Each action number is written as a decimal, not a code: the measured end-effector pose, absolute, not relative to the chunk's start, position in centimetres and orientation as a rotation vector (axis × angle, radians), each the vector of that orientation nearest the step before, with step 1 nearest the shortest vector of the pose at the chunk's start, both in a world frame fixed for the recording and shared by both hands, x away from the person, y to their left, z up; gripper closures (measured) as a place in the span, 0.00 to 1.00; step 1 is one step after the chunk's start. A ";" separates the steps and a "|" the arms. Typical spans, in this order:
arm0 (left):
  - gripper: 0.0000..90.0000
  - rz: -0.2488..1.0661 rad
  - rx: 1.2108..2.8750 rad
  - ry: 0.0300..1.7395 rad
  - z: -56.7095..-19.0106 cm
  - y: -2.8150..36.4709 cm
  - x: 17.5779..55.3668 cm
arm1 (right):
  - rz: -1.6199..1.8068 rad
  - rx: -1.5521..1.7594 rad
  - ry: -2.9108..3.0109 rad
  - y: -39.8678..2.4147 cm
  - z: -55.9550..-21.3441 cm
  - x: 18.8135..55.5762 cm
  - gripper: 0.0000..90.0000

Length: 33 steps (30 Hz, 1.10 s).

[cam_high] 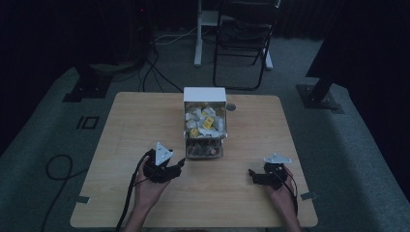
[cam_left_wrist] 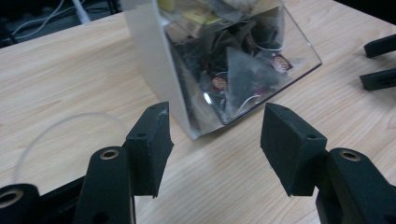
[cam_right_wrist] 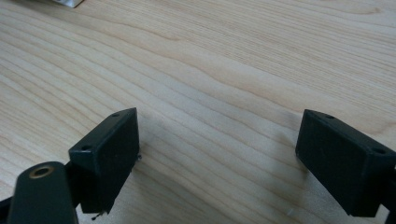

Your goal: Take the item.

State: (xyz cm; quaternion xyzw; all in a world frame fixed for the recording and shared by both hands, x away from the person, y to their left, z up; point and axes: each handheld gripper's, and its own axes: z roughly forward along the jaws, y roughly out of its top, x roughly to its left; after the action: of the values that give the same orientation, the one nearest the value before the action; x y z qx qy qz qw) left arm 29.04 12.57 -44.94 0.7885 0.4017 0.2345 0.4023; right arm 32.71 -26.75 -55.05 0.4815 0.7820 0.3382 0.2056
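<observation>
left hand-held gripper (cam_high: 180, 163) sat at the near-left of the tabletop (cam_high: 135, 125), jaws pointing toward the lower front corner of the tea bag dispenser (cam_high: 205, 123). in the left gripper view its jaws stood spread with only bare wood between the pads; the dispenser's clear bottom corner (cam_left_wrist: 219, 112) lay just beyond the fingertips, near but apart.

dispenser position: middle of the tabletop, toward the far edge, upright, white top and side wall, clear sloped front. tea bags (cam_high: 203, 121) filled the upper part, white with some yellow tags; darker pyramid bags (cam_left_wrist: 243, 74) with red round tags showed behind the clear lower panel. a small round dark item (cam_high: 231, 107) lay on the tabletop just right of the dispenser; could not tell what it was.

right hand-held gripper (cam_high: 251, 173) rested at the near-right, well apart from the dispenser, jaws pointing left. in the right gripper view its jaws were spread wide over bare wood, nothing between them. the right gripper's two jaw tips (cam_left_wrist: 380, 63) also showed at the right edge of the left gripper view.
</observation>
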 end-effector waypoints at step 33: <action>0.53 0.535 2.043 0.940 -46.9 8.1 30.9 | 0.943 1.343 2.179 -26.7 -55.0 32.7 0.15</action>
State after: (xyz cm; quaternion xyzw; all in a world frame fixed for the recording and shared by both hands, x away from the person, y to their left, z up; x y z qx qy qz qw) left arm 30.86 8.14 -46.85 0.8088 0.3720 0.2116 0.4033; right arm 32.71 -26.75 -55.05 0.4817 0.7819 0.3382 0.2055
